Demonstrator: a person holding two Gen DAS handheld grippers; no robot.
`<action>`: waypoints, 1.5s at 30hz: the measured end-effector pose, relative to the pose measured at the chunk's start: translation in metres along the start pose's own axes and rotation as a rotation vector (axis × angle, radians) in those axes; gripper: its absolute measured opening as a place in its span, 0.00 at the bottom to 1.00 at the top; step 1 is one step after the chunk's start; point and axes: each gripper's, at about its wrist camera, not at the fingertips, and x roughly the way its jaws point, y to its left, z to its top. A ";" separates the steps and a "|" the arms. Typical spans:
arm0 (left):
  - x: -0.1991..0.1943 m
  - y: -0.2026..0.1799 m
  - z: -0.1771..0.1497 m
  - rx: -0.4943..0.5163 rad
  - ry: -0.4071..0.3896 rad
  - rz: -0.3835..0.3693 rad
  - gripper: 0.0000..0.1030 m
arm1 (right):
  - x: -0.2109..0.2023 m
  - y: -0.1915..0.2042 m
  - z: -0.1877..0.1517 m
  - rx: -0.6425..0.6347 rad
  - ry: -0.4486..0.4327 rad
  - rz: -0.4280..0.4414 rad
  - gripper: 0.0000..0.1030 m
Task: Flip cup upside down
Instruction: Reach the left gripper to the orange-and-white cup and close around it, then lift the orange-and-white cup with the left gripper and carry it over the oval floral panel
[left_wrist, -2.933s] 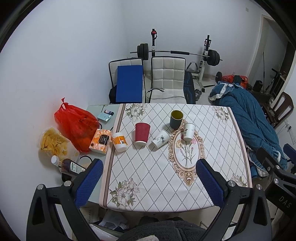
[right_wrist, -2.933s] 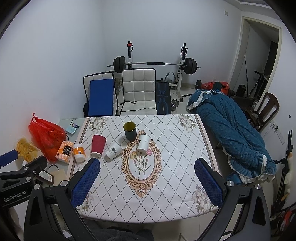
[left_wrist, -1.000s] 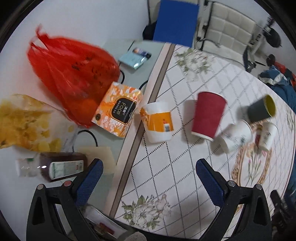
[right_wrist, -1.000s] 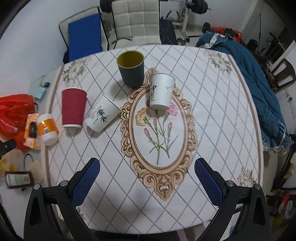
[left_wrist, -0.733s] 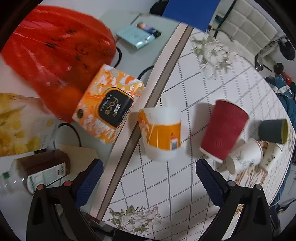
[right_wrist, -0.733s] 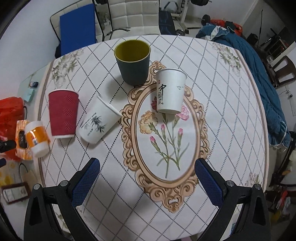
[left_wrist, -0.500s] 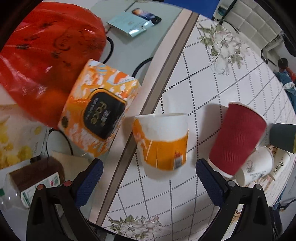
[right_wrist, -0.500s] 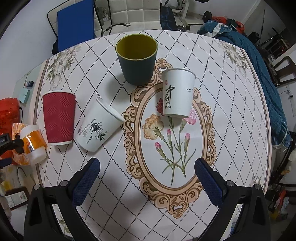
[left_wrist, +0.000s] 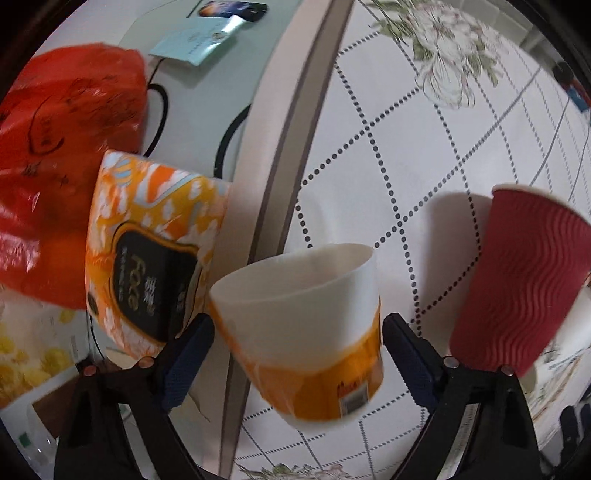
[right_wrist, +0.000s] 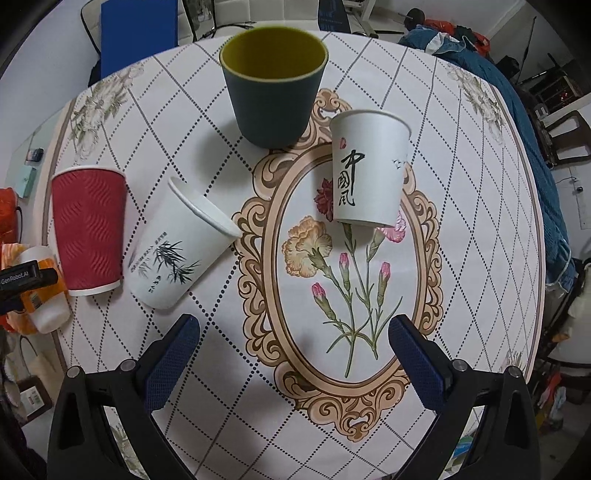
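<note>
A white and orange cup (left_wrist: 310, 339) stands upright at the table's left edge, between the open fingers of my left gripper (left_wrist: 297, 347); the pads are close to its sides, and I cannot tell if they touch. It also shows in the right wrist view (right_wrist: 44, 291) behind the left gripper's body. My right gripper (right_wrist: 291, 354) is open and empty above the oval flower print. Ahead of it stand a dark cup with yellow inside (right_wrist: 275, 88) and a white cup with black characters (right_wrist: 367, 168). A white bamboo-print cup (right_wrist: 177, 251) lies tilted.
A red ribbed cup (left_wrist: 517, 288) stands right of the orange cup, also in the right wrist view (right_wrist: 86, 229). An orange tissue pack (left_wrist: 147, 258) and a red plastic bag (left_wrist: 62, 162) lie left of the tablecloth (right_wrist: 461, 258). Chairs stand beyond the table.
Both grippers have moved down and forward toward the table. My left gripper has closed in around the white and orange cup. My right gripper has come nearer the dark and white cups.
</note>
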 end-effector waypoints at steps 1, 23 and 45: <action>0.002 -0.002 0.000 0.008 0.002 0.000 0.76 | 0.003 0.001 0.001 0.001 0.005 -0.001 1.00; -0.057 -0.067 -0.137 0.129 -0.092 0.030 0.70 | 0.022 -0.021 -0.032 -0.018 0.095 0.001 1.00; -0.059 -0.313 -0.400 0.291 0.076 -0.131 0.70 | 0.043 -0.158 -0.159 -0.121 0.169 0.032 1.00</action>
